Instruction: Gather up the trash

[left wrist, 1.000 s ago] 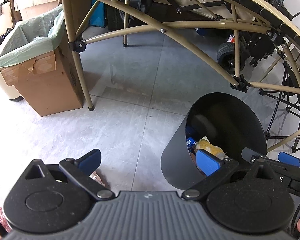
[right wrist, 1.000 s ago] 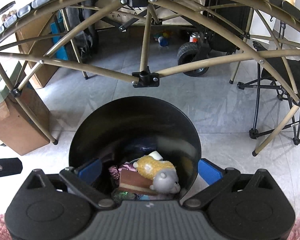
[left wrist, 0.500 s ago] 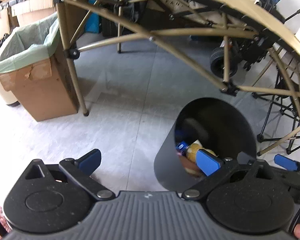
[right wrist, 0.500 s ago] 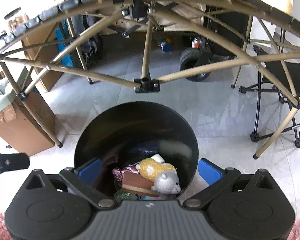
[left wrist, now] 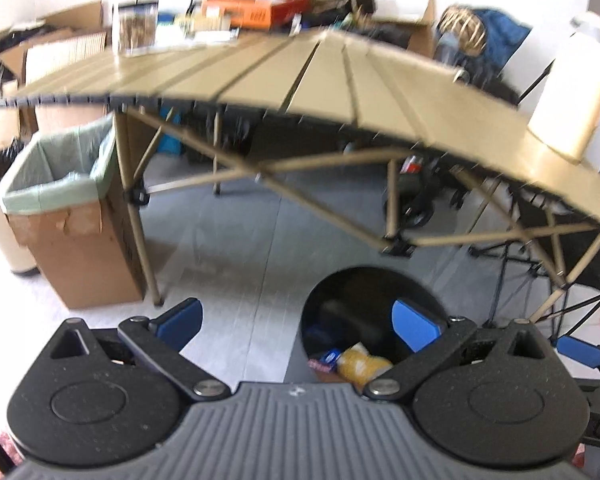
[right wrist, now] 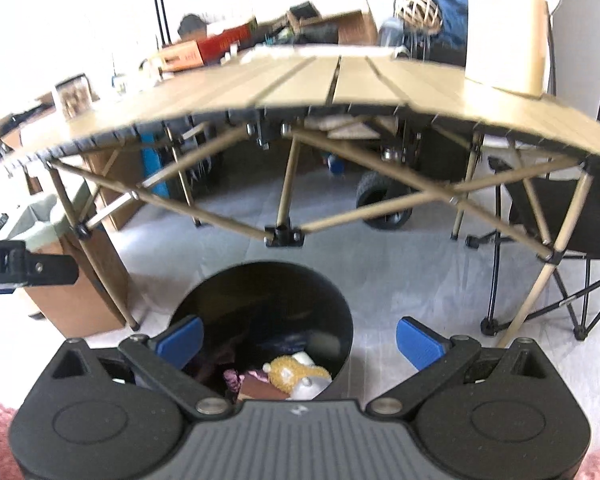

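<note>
Floor (left wrist: 236,264) lies open ahead in the left wrist view; left gripper (left wrist: 296,322) has its jaws spread wide and empty, the black bin (left wrist: 300,344) of trash just right of centre, a lined cardboard box (left wrist: 80,256) left, the tabletop (left wrist: 340,80) edge overhead. Right wrist view: right gripper (right wrist: 298,338), jaws apart and empty, hangs over the bin (right wrist: 340,304); trash (right wrist: 292,376) sits inside; table legs (right wrist: 284,196) and a folding chair (right wrist: 580,216) crowd beyond.

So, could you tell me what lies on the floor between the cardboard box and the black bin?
Only a table leg beside the cardboard box, then bare floor up to the black bin, per the left wrist view.
</note>
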`<state>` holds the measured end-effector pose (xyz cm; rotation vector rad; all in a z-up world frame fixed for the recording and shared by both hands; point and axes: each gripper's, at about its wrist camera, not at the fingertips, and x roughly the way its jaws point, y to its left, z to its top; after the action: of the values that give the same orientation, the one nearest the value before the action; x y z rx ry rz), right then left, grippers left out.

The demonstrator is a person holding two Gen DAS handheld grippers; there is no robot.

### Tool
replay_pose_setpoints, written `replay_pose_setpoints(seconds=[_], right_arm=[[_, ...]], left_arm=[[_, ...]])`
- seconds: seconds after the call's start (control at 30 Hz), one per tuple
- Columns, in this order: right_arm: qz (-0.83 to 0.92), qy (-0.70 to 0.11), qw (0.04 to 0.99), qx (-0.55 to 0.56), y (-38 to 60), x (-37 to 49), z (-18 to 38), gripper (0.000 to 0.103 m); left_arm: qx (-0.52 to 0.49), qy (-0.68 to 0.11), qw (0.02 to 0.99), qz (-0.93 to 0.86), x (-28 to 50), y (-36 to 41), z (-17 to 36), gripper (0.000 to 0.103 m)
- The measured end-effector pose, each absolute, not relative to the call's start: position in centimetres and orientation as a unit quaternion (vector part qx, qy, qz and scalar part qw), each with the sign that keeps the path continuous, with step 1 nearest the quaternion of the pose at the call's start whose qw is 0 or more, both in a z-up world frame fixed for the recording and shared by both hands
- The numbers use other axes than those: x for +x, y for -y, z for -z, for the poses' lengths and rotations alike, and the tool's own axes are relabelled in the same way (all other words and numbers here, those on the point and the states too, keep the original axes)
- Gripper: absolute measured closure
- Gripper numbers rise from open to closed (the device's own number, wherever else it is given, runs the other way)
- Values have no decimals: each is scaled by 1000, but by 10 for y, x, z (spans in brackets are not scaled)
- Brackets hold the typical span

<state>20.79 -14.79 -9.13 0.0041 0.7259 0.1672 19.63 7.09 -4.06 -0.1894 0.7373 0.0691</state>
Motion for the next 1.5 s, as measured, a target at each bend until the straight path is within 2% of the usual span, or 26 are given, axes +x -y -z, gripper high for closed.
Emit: replay_pose_setpoints(seconds=[0.27, 0.63, 1.03, 1.5], right_arm=[[-103, -282, 953, 28, 175, 145, 41, 0], [-151, -232, 961, 19, 185, 73, 14, 0], [-169, -238, 956, 13, 188, 33, 12, 0], [-173, -236, 956, 17, 192, 17, 13, 0]], left_arm=[[-76, -283, 956, 0, 140, -52, -1, 0], [-30, -207, 978, 8, 65, -35, -20, 0], [-23, -219, 975, 8, 22, -31, -2, 0], [-22, -226, 974, 17, 14, -24, 1, 0]])
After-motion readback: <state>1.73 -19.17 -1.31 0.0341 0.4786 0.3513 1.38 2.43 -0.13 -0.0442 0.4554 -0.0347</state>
